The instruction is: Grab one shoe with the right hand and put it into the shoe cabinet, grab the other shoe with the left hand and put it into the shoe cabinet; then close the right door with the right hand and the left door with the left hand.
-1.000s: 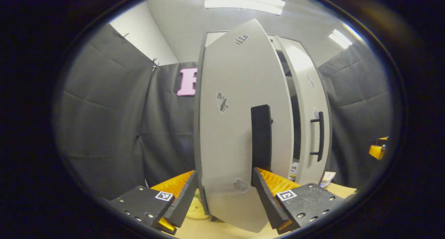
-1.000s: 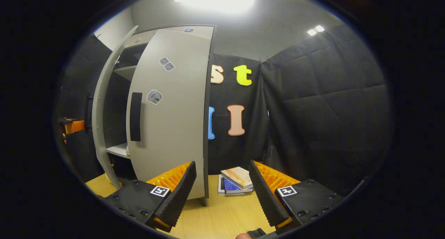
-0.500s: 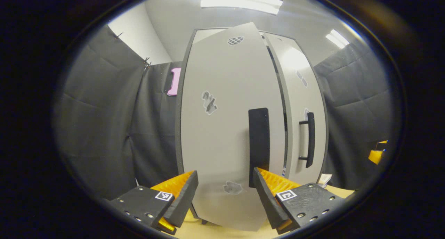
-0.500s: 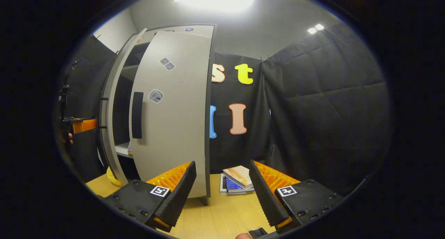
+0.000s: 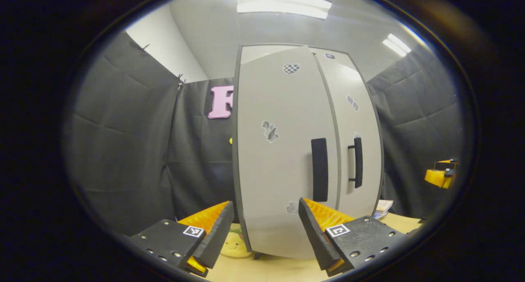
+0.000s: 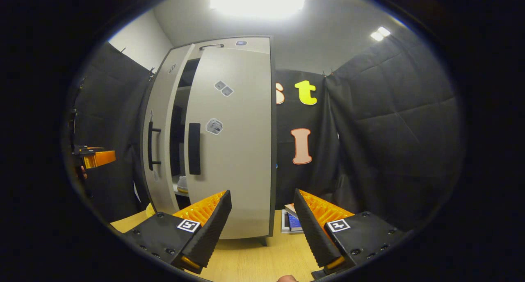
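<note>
On the shoe cabinet [image 5: 262, 60], two doors, two black handles; both tools gape empty: left tool [image 5: 262, 228], right tool [image 6: 262, 224].

Light comes from overhead ceiling panels [image 5: 284, 4], plus a smaller one [image 5: 396, 45] to the side. In the right gripper view the main panel [image 6: 258, 1] is blown out to white glare. Cabinet [image 5: 287, 151] doors are evenly lit, with a soft sheen on the upper right door [image 5: 344, 75]. Black cloth walls [image 6: 389, 130] stay dim but their folds read fine. Strong fisheye bend: cabinet edges bow and the rim darkens. Focus is sharp. Soft shadow on the bench [image 6: 254, 261] under the cabinet.
</note>
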Motion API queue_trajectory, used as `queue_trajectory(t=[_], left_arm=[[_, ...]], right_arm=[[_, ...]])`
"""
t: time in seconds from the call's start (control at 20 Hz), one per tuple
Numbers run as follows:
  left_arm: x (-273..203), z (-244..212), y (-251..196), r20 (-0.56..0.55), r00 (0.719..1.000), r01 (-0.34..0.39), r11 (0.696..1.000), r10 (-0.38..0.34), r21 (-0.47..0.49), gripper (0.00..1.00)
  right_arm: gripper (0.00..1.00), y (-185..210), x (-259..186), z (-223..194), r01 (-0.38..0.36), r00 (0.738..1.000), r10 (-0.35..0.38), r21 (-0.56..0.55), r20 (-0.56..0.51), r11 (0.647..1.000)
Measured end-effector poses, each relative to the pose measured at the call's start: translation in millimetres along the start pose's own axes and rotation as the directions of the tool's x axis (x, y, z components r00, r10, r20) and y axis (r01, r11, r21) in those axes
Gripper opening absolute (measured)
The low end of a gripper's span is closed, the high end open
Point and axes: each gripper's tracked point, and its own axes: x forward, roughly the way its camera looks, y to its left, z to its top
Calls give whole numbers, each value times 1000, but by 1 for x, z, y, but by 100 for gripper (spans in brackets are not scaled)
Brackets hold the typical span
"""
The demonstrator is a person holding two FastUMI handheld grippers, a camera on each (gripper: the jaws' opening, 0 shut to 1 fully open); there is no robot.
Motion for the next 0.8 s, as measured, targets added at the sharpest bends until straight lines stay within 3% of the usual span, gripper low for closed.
queue_trajectory(t=[0.25,0.3,0.35,0.45,0.5,0.8], left_arm=[[-15,-4,6,-16,1000,-18,1000,18,-9,97],[-17,-4,8,-19,1000,-24,1000,24,-4,87],[-20,-5,11,-20,999,-28,1000,28,-1,96],[-25,-7,12,-25,999,-34,999,34,0,96],[-27,-8,13,-30,999,-39,999,39,2,92],[-38,-15,21,-54,996,-69,998,69,-4,93]], right_arm=[[94,13,-22,3,-31,999,32,-8,15,999],[94,14,-26,2,-35,999,35,-8,17,999],[96,14,-30,2,-36,999,37,-8,18,999],[96,15,-37,0,-39,999,39,-12,19,999],[96,14,-41,1,-39,999,39,-15,26,999],[96,10,-59,-2,-45,998,46,-19,43,999]])
